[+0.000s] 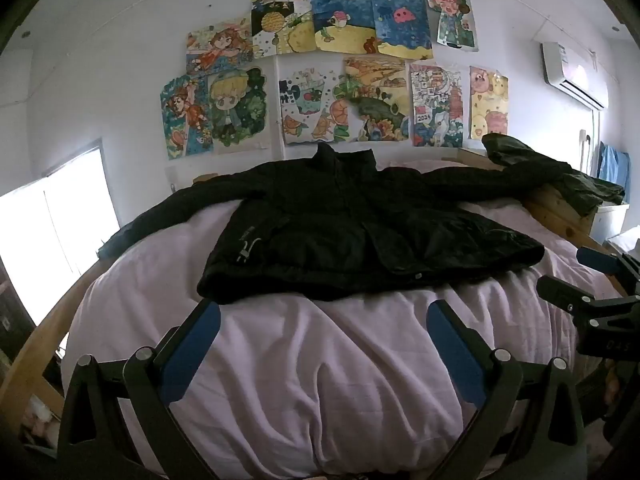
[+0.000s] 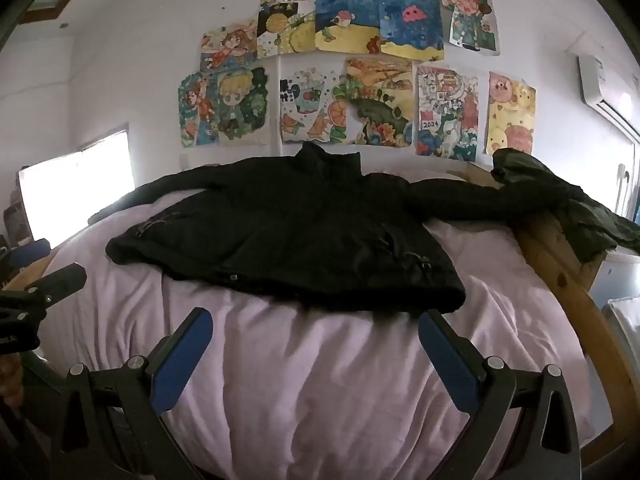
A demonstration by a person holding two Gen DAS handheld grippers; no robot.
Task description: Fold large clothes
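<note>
A black jacket point(image 1: 352, 224) lies spread flat on the pale pink bedding point(image 1: 320, 380), collar toward the wall, both sleeves stretched out sideways. In the right wrist view the same jacket point(image 2: 288, 236) has its hem nearest me. My left gripper point(image 1: 322, 320) is open above the bedding, just short of the hem, nothing between its blue pads. My right gripper point(image 2: 316, 326) is open too, its right fingertip close to the hem's right corner. The right gripper point(image 1: 588, 284) also shows at the right edge of the left wrist view.
A wooden bed frame point(image 2: 560, 276) runs along the right side, with a dark green garment point(image 2: 580, 208) draped over its corner. Drawings point(image 1: 320, 72) cover the wall behind. A bright window point(image 1: 52, 232) is at the left, an air conditioner point(image 1: 572, 72) upper right.
</note>
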